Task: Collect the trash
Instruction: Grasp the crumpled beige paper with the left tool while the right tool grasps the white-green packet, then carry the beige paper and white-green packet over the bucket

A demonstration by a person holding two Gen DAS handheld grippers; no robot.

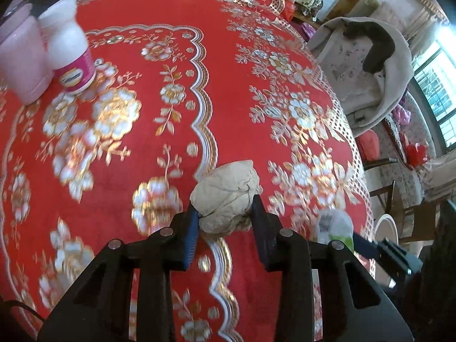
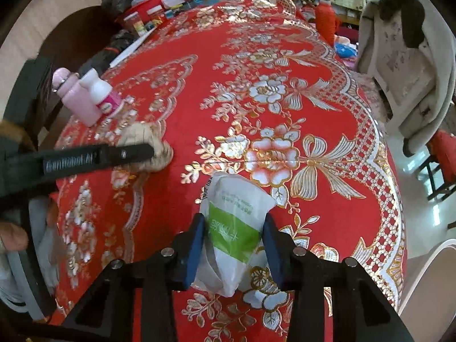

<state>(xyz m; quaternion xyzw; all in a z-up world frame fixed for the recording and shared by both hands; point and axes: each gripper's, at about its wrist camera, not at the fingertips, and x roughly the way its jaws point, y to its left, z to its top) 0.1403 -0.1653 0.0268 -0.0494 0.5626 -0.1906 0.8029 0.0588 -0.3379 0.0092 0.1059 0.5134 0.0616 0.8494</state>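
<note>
Read on the left tool's side, seen from the right wrist view: raised lettering along the black finger, too blurred to make out. Read on the white-and-green wrapper: green band with white characters and a grey printed line above, none legible.

Counted: two pieces of trash, two tools, two bottles.

Found pinched between the left tool's blue pads: one crumpled beige paper ball, roundish, no clear long axis, on the red floral counter near its near edge. Found gripped in the right tool: the wrapper, long axis running from near to far, wider end pointing away toward the counter's far side, lying right of the paper ball and well apart from it.

Stood together at the far left: pink bottle and white bottle with pink label, touching, label print unreadable.
</note>
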